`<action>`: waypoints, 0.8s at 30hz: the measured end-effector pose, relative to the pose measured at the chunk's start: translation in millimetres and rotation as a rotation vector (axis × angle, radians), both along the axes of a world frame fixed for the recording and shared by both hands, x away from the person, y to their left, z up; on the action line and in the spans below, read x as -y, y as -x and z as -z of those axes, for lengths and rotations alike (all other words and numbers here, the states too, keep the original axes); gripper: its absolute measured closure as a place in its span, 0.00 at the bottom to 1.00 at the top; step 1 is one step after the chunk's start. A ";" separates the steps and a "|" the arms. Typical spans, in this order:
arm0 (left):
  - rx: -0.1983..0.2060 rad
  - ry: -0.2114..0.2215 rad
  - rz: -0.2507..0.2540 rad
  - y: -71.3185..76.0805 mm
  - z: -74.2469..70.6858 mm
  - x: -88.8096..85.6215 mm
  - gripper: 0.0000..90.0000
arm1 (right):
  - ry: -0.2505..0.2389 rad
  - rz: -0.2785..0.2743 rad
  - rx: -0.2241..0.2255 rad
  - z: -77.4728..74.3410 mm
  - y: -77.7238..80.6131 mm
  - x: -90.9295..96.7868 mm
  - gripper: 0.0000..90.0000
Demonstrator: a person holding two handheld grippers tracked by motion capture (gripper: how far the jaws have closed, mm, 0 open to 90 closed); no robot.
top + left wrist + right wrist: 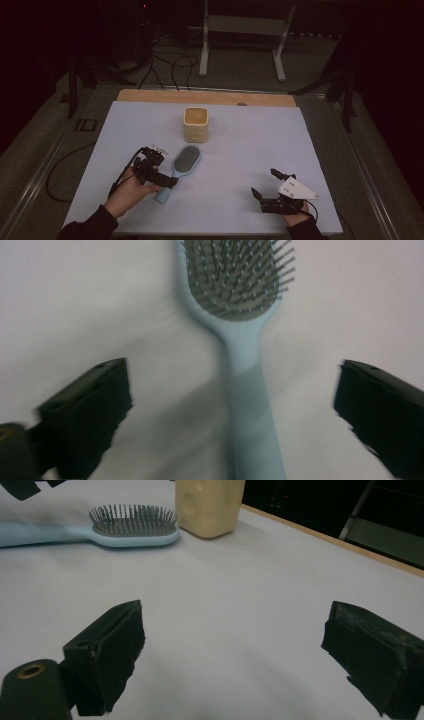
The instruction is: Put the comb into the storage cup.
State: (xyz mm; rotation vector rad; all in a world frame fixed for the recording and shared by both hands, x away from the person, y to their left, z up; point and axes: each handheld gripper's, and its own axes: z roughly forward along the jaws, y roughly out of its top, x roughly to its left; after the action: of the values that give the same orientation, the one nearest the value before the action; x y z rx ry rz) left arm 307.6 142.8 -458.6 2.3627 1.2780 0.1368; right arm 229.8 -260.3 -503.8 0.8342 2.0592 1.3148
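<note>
The light blue hairbrush [183, 164] lies flat on the white sheet covering the desk [260, 150], bristles up, its head pointing toward the far edge and its handle toward the person. Just beyond the head stands a yellow cheese-shaped container [195, 124], near the brush but apart from it. The left gripper [161, 170] sits at the handle end; in the left gripper view the handle [249, 405] runs up the middle between the two black jaws, which stand wide and touch nothing. So the brush is not held at this moment: it rests on the sheet by itself, and it is not in the container. If the work is to stow it there, that step looks undone, with a fresh grasp needed first. The right gripper [266, 184] rests well apart on the near right of the sheet, jaws wide and empty.
</note>
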 end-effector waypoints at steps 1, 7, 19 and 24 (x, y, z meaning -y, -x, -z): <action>-0.006 -0.001 -0.009 -1.7 0.4 1.1 0.00 | -0.001 0.000 0.000 0.1 -0.1 0.0 0.10; -0.056 -0.040 0.008 -10.3 4.6 10.4 0.00 | 0.000 0.000 -0.002 0.3 0.0 -0.2 0.10; -0.130 -0.085 0.007 -26.2 13.1 30.4 0.01 | 0.001 -0.002 -0.002 0.4 0.2 -0.1 0.10; -0.154 -0.128 0.015 -30.4 19.0 36.5 0.04 | 0.001 -0.002 0.001 0.1 0.4 0.0 0.10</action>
State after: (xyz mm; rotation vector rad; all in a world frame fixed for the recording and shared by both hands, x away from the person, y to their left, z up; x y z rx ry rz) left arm 338.0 106.3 -477.6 2.5330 1.3593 0.0327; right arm 229.4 -260.3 -503.9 0.8311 2.0608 1.3152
